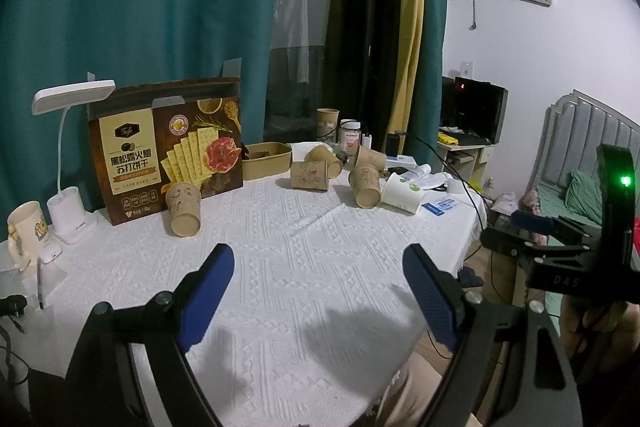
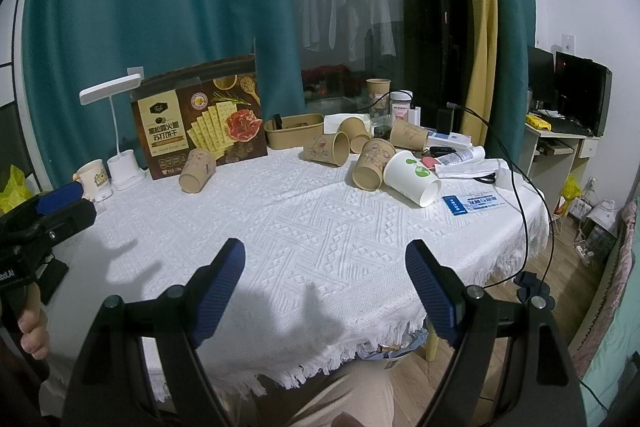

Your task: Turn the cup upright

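Both the left tool (image 1: 318, 263) and right tool (image 2: 325, 259) are held spread; the brown paper cup (image 1: 184, 209) is seen lying sideways on the counter (image 1: 304, 259), mouth toward the camera.

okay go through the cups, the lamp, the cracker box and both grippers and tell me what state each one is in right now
left gripper: open, empty.
right gripper: open, empty.
lone brown cup: on its side.
cluster of brown cups: tipped over.
white cup: on its side.
back brown cup: upright.
desk lamp: standing; lit or not, cannot tell.
cracker box: standing.
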